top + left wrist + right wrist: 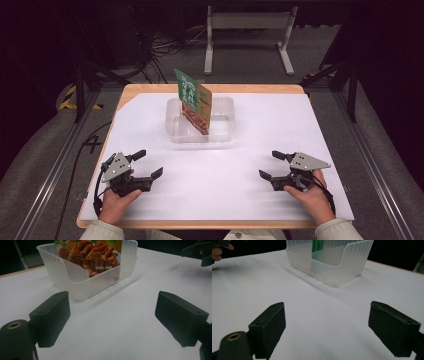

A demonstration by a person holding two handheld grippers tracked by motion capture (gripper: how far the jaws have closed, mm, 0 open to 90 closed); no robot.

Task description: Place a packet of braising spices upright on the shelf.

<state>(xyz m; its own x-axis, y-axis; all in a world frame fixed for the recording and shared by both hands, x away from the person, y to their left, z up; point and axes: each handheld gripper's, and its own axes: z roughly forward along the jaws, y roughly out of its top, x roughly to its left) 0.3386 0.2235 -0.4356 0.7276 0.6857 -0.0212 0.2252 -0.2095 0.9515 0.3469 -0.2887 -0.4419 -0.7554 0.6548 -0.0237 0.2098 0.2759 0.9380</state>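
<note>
Both grippers, left and right, held low near table's front edge, jaws spread wide, nothing gripped. Packet stood tilted in clear bin, well ahead. Packet's top edge best approached from above, pinched squarely, bin steadied.

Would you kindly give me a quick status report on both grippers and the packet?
Left gripper and right gripper open, empty. Snack packet upright in clear tub. Nothing in the way.
</note>
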